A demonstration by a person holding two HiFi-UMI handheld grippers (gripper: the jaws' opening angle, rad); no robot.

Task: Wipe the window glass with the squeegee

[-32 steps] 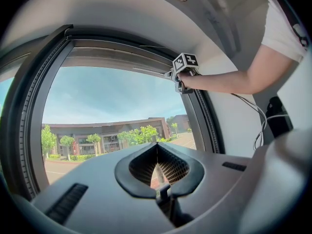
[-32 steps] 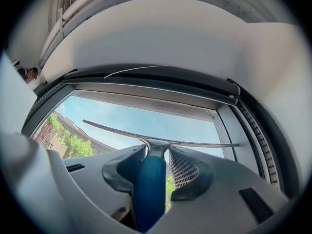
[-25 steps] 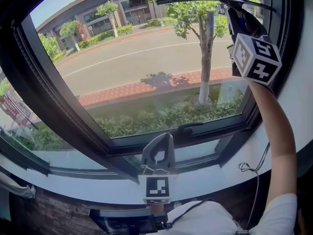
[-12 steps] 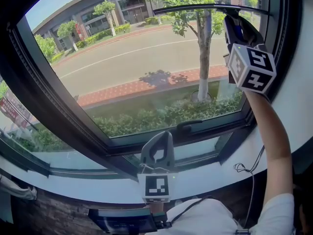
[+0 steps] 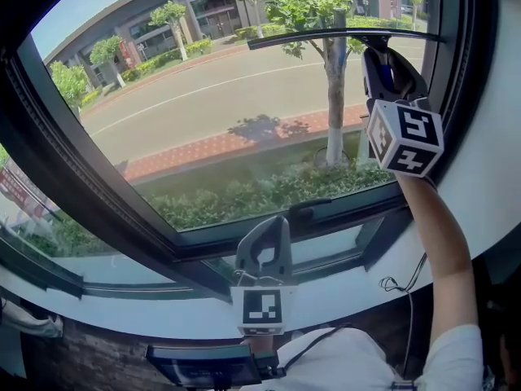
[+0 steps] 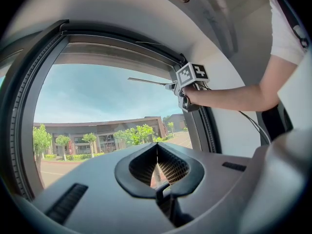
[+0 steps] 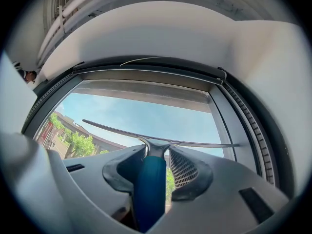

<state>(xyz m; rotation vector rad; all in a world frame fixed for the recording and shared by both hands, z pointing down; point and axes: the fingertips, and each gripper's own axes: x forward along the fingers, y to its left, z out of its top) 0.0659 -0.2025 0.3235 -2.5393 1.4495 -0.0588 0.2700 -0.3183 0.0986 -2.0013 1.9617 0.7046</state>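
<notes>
The squeegee's long thin blade (image 5: 342,37) lies across the upper right of the window glass (image 5: 220,112). Its blue handle (image 7: 148,189) runs down between the fingers of my right gripper (image 5: 383,59), which is shut on it with the arm stretched up. In the right gripper view the blade (image 7: 161,140) spans the pane just past my right gripper (image 7: 157,156). My left gripper (image 5: 264,247) hangs low in front of the sill, shut with nothing in it; its tips meet (image 6: 156,150). From the left gripper view the right gripper (image 6: 187,84) and the blade (image 6: 148,81) show high by the right frame.
A dark window frame (image 5: 452,80) runs close on the blade's right. A black window handle (image 5: 313,210) sits on the lower frame bar. The white sill (image 5: 350,296) carries a loose black cable (image 5: 399,283). A dark device (image 5: 203,366) sits under my left gripper.
My right gripper has drawn the squeegee down the glass, and the blade sits lower and slightly further left than a second ago. The left gripper has stayed put.
</notes>
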